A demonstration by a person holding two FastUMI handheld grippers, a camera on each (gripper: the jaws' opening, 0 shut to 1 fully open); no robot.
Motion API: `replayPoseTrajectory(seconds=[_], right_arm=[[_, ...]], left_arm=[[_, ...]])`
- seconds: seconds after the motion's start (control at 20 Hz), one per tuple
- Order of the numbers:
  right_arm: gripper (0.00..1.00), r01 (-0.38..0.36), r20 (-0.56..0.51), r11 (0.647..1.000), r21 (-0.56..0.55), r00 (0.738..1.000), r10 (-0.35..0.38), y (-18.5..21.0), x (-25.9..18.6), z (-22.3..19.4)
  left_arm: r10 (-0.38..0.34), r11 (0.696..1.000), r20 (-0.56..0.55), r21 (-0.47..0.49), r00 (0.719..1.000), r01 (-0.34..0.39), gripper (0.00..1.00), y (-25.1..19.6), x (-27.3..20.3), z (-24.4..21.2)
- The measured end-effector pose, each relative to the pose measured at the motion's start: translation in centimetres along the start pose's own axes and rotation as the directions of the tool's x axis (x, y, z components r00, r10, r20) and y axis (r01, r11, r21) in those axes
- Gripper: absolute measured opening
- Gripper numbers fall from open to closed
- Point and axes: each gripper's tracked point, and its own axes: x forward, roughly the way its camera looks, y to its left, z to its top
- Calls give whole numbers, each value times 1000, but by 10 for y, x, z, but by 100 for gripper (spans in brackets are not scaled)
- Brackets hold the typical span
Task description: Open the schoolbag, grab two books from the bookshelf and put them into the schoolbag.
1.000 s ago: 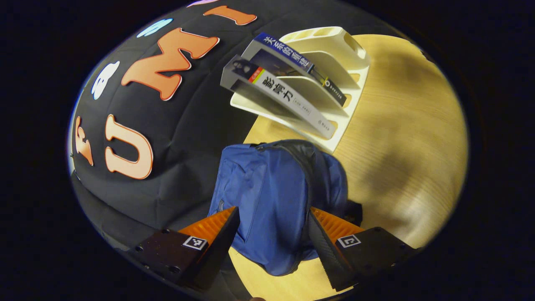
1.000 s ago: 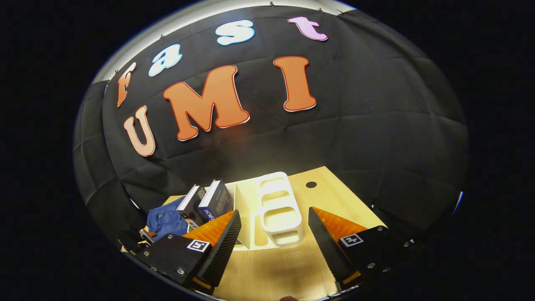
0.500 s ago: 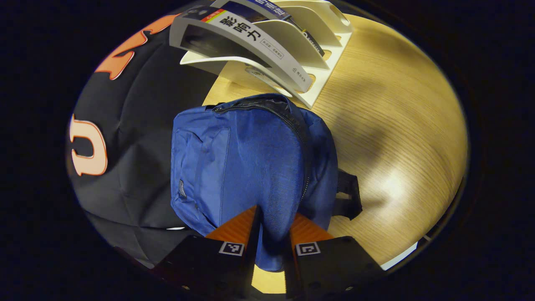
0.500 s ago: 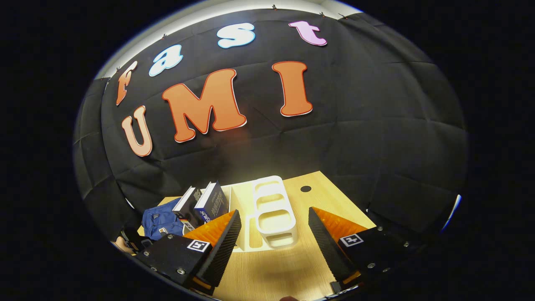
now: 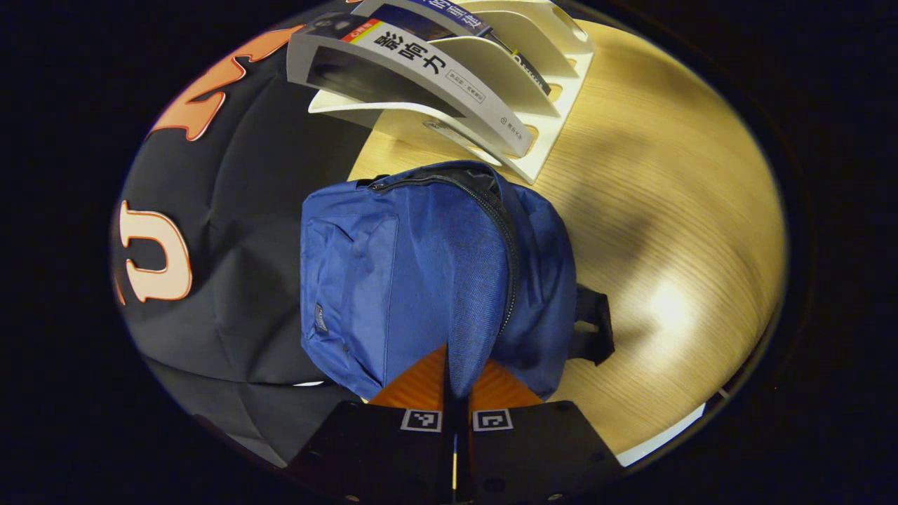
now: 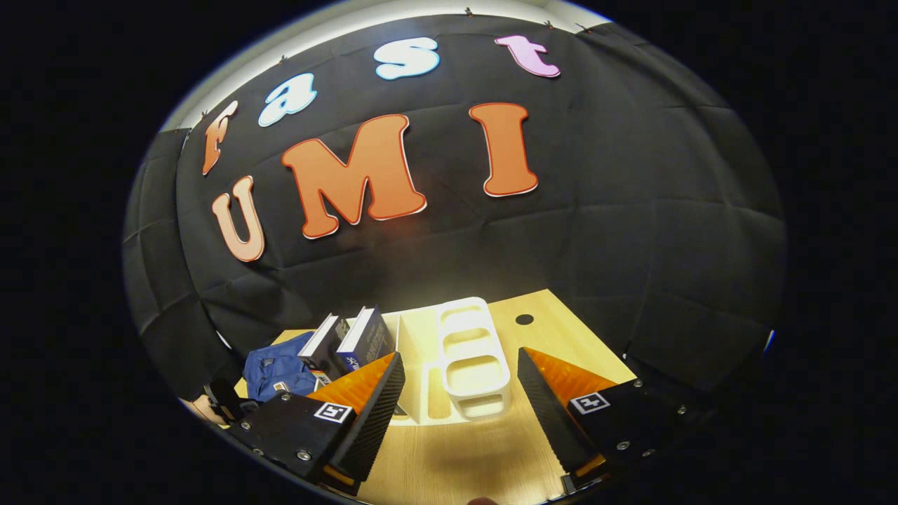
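Pinching a fold of the blue schoolbag (image 5: 421,273), the left gripper (image 5: 454,393) shows its closed zip; right gripper (image 6: 459,393) hangs spread before the bookshelf (image 6: 471,358).

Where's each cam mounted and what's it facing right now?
Left gripper view: rides the left tool, looking down on the blue schoolbag, fingers pinching its fabric; bookshelf behind.
Right gripper view: rides the right tool, open above the table, facing the booth wall.
Shared: schoolbag, bookshelf, two books.

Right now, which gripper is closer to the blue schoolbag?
Left. The left gripper is shut on a fold of the schoolbag; the right gripper is open, away by the bookshelf.
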Motion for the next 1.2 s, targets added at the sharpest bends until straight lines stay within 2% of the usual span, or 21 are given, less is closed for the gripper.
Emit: replayPoseTrajectory(seconds=[0.2,0.35,0.55,0.7,0.8,0.9,1.0,1.05,1.1,1.2], right_arm=[[97,-124,-40,989,-79,992,121,40,10,13],[97,-189,-23,972,-139,982,188,81,17,38],[97,-243,-82,962,-128,969,233,140,40,51],[97,-263,-151,961,-86,957,248,182,66,51],[97,-317,-253,948,-16,919,303,217,82,41],[97,-311,-367,946,90,873,321,241,104,27],[97,-254,-459,958,130,841,286,251,127,13],[97,-211,-510,971,113,826,239,247,138,2],[97,-202,-547,975,89,808,218,250,150,-8],[97,-163,-631,984,68,757,169,252,168,-30]], left_arm=[[-76,994,54,-72,996,80,2,24,-22,14],[-192,959,109,-191,975,211,1,31,-33,12],[-346,906,156,-201,925,373,1,51,-41,4],[-455,864,184,-143,871,482,1,62,-43,3],[-509,841,199,-94,838,533,2,74,-43,3],[-551,817,213,-60,807,573,1,79,-42,3],[-581,795,228,-43,781,605,1,85,-40,2],[-590,789,233,-34,773,613,1,88,-39,0],[-597,785,239,-23,766,619,1,90,-37,-1],[-603,782,252,2,757,623,1,95,-34,-3]])
